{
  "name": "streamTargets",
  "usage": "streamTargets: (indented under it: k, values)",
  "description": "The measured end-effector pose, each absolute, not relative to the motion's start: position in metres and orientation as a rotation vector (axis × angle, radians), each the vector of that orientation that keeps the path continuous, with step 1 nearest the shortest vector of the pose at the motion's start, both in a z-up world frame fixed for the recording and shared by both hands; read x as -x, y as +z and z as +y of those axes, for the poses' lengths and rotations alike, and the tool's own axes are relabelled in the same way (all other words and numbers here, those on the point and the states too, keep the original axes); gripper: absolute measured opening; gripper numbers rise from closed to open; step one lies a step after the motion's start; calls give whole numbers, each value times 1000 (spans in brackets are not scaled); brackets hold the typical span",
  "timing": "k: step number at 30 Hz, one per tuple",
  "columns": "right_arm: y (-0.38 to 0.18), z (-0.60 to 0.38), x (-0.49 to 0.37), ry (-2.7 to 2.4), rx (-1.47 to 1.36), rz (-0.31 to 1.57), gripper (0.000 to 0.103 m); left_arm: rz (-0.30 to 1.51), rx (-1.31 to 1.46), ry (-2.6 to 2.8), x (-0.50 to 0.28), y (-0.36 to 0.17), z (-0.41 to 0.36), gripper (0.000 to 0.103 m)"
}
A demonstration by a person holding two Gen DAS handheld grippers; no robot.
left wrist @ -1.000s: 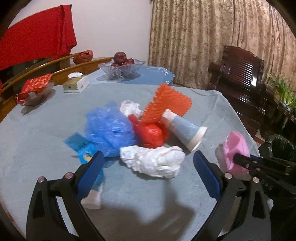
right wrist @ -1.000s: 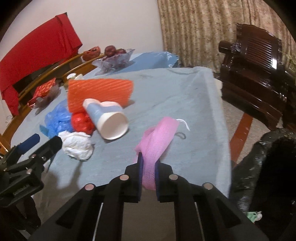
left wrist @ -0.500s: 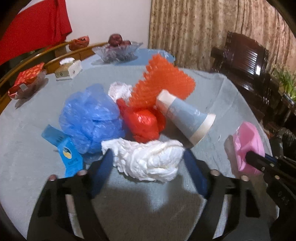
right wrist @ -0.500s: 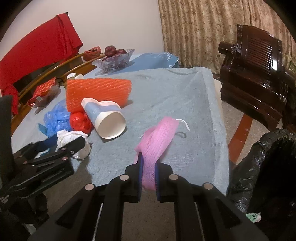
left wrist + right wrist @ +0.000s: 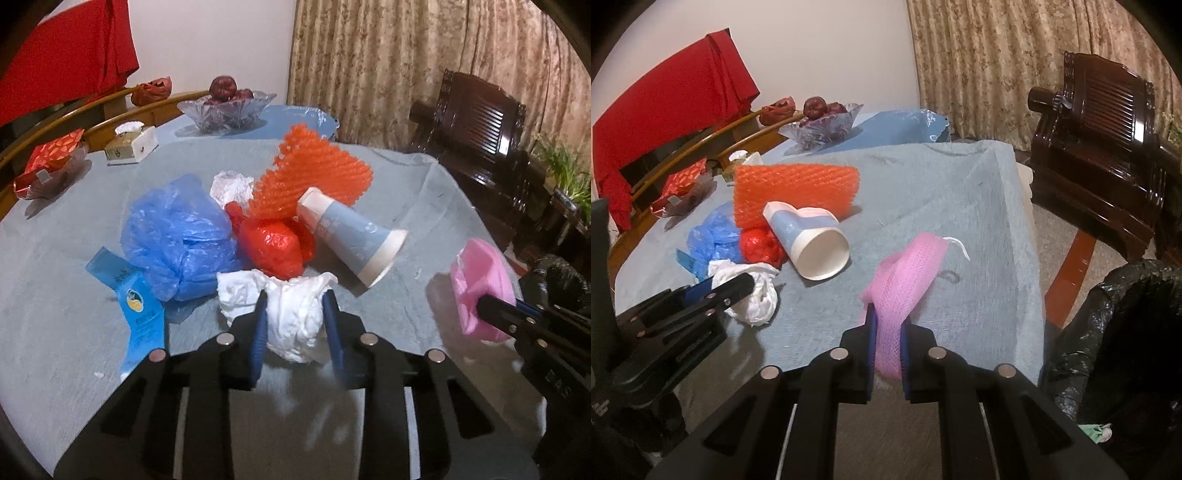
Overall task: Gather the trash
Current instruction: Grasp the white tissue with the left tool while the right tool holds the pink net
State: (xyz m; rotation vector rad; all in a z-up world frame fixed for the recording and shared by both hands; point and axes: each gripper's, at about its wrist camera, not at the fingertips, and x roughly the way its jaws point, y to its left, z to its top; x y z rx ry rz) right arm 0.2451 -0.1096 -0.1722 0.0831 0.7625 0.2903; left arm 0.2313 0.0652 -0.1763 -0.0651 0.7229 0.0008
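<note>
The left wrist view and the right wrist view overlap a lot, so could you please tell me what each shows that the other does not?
Only the left wrist view shows the potted plant and the white tissue box. Only the right wrist view shows the opening of the black bin bag and the pink mesh's white string. Both show the paper cup, the orange foam net and the crumpled white tissue.

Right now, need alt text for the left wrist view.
The left gripper is closing its blue pads on a crumpled white plastic bag on a grey-blue tablecloth. Behind lie a blue plastic bag, red plastic bag, orange foam net and tipped paper cup.
</note>
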Motion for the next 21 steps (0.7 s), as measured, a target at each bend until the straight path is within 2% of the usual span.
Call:
streamTargets:
  k: [21]
  values:
    - [-110,-135,-189,301,-71,625,11,594,68,-60,-172,-110,34,26]
